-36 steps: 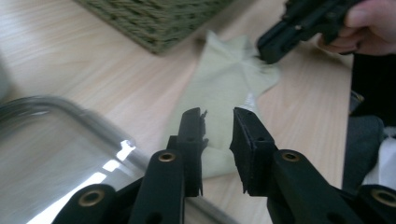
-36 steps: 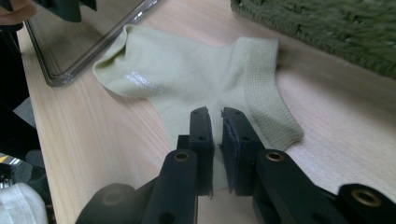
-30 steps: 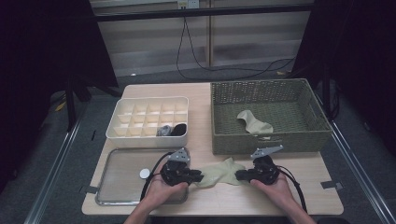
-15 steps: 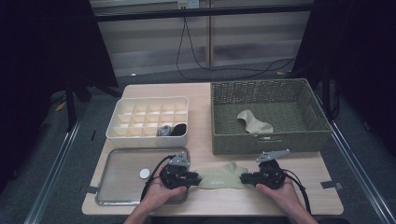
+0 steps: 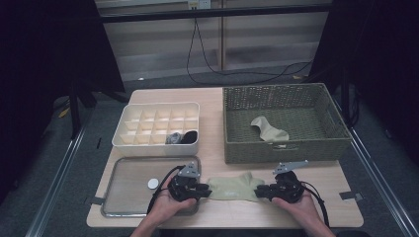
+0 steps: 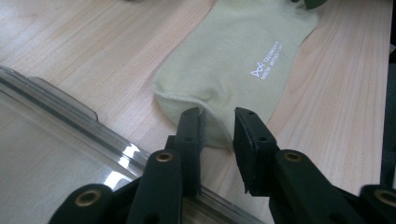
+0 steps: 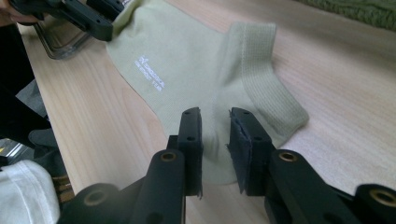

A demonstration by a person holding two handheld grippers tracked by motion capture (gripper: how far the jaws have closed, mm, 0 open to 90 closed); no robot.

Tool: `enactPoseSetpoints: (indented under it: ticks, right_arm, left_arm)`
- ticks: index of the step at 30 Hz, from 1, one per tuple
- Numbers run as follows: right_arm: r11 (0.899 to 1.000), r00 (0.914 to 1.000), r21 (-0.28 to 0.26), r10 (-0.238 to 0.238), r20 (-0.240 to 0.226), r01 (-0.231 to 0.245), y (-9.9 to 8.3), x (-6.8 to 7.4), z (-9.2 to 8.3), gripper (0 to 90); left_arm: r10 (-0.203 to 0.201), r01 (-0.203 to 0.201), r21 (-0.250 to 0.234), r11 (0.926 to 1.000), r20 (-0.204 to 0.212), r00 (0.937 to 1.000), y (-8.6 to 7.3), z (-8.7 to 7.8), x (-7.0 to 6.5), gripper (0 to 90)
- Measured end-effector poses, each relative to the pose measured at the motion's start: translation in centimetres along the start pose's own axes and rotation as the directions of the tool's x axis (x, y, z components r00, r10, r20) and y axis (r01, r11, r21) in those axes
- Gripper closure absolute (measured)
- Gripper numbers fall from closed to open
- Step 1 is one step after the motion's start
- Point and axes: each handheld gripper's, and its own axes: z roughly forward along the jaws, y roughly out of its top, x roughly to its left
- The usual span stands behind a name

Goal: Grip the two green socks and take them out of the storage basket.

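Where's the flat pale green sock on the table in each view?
High view: pale green sock lies low centre on the table, between the two grippers.
Left gripper view: upper centre, toe end at the jaws.
Right gripper view: centre, heel end at the jaws.
Shared landmark: white logo print on the sock.

Both forearms come in from the near edge of the table, each hand wrapped around the body of its gripper, and the two grippers point inward toward each other, well apart. The left gripper lies low and nearly level, its two black jaws parted by a narrow gap after a slight closing, with a cable looping back past the left hand. The right gripper sits just as low in the right hand, its jaws having just been opening to a similar narrow gap, a grey three-cornered plate standing on top of it.
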Motion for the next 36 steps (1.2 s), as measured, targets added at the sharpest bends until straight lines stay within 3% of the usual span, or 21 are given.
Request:
enactPoseSetpoints:
  ticks: [8, 9, 10, 11, 15, 20, 21, 27, 31, 36]
  right_arm:
    - [0.999, 0.9999, -0.051, 0.002, -0.011, -0.003, 0.8, 0.0, 0.0, 74.5]
    - [0.999, 0.9999, -0.045, -0.004, -0.013, 0.003, 1.0, 0.0, 0.3, 74.7]
    - [0.999, 0.9999, -0.038, -0.005, -0.014, 0.005, 1.0, 0.0, 0.4, 74.8]
    - [1.000, 0.9999, -0.029, -0.009, -0.013, 0.009, 1.0, 0.0, 0.6, 74.9]
    - [1.000, 1.0000, -0.001, -0.008, -0.003, 0.008, 0.8, -0.1, 1.0, 75.6]
    - [1.000, 1.0000, -0.005, 0.001, 0.007, -0.001, 0.7, -0.4, 0.7, 76.1]
    - [1.000, 0.9999, -0.004, 0.003, 0.010, -0.003, 0.7, -0.5, 0.7, 76.1]
    - [1.000, 0.9998, -0.005, 0.014, 0.013, -0.014, 0.6, -0.9, 0.4, 75.8]
    - [1.000, 0.9998, -0.021, 0.021, -0.004, -0.021, 0.7, -0.8, 0.2, 73.8]
    - [0.998, 0.9996, -0.060, 0.013, -0.025, -0.015, 1.0, -0.4, -0.4, 70.8]
  left_arm:
    - [0.007, -0.007, 0.006, 1.0000, 0.035, 0.9994, 0.5, 0.7, -0.5, 81.4]
    - [0.015, -0.016, 0.019, 0.9997, 0.019, 0.9997, 0.6, 0.7, -0.6, 81.6]
    - [0.009, -0.009, 0.011, 0.9999, 0.042, 0.9991, 0.5, 0.8, -0.7, 81.7]
    - [0.022, -0.023, 0.031, 0.9992, 0.042, 0.9989, 0.6, 0.8, -0.9, 81.8]
    - [0.020, -0.022, 0.029, 0.9993, 0.057, 0.9982, 0.6, 0.9, -1.2, 81.9]
    - [0.018, -0.020, 0.026, 0.9994, 0.077, 0.9968, 0.6, 1.0, -1.3, 82.5]
    - [0.013, -0.014, 0.007, 0.9999, 0.084, 0.9963, 0.5, 1.2, -1.3, 82.5]
    - [0.019, -0.022, 0.022, 0.9995, 0.113, 0.9934, 0.6, 1.1, -1.8, 82.5]
    - [0.009, -0.010, 0.006, 0.9999, 0.117, 0.9931, 0.5, 0.8, -1.5, 79.8]
    - [-0.012, 0.015, -0.028, 0.9995, 0.101, 0.9948, 0.5, 0.0, -1.3, 67.8]
